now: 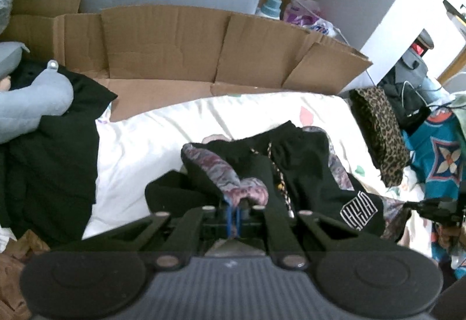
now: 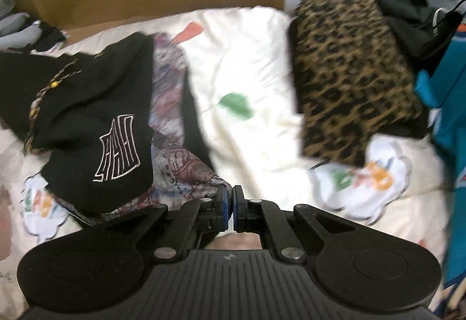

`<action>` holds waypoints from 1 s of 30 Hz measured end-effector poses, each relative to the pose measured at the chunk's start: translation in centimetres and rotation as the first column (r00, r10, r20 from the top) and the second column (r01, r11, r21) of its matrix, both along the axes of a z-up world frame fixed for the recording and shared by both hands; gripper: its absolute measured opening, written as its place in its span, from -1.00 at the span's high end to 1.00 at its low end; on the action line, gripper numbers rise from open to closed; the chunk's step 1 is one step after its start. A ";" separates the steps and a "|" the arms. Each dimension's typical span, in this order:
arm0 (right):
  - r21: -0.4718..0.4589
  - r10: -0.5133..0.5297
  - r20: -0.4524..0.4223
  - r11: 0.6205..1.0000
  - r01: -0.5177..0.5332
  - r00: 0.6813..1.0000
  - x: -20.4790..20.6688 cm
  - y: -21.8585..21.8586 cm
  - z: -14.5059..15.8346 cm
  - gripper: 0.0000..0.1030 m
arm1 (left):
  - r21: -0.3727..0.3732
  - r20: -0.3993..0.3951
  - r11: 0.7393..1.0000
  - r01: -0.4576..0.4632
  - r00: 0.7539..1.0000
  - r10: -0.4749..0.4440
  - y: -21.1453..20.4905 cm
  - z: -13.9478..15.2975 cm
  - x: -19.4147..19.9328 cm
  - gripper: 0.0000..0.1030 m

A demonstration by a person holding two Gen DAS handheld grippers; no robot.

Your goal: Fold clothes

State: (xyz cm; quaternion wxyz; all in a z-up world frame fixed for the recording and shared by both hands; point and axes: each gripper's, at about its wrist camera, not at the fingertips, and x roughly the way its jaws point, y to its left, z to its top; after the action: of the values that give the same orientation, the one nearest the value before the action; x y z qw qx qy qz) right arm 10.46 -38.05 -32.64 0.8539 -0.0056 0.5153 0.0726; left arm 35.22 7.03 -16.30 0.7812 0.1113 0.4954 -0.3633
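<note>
Left wrist: both hand-held grippers (image 1: 234,208) (image 2: 230,194) pinch black garment (image 1: 305,171).

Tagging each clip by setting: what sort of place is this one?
Most likely a bedroom in a home: clothes lie on a bed with a white printed sheet, flattened cardboard lines the wall behind it, and a folded leopard-print piece sits at the bed's edge among household clutter.

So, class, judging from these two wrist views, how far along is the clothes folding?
Done: a leopard-print garment lies folded flat at the right of the bed sheet. In hand: both grippers are shut on the black hoodie, the left gripper pinching its patterned lining and the right gripper pinching a patterned edge; it is bunched, not yet folded. Left: a dark garment lies heaped at the left.
</note>
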 end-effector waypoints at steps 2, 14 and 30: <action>-0.025 0.002 0.017 1.000 -0.001 1.000 0.8 -0.6 0.4 0.98 | -0.009 -0.018 1.000 -0.004 1.000 0.004 -0.3 0.5 0.5 0.94; -0.122 -0.022 0.079 0.992 0.032 0.997 6.9 -2.4 0.6 0.99 | 0.032 0.010 0.993 -0.116 0.993 0.116 -0.3 -4.5 6.3 0.94; -0.253 -0.089 0.069 0.962 0.103 0.994 13.9 -2.7 -2.0 0.90 | 0.108 0.004 0.968 -0.228 0.973 0.229 -0.7 -11.1 9.9 0.84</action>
State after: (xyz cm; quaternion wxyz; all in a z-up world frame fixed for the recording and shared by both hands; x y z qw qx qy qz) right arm 24.34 -40.73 -34.68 0.8628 -0.0928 0.4957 -0.0363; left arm 45.11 6.36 -27.36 0.8085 0.0939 0.5271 -0.2442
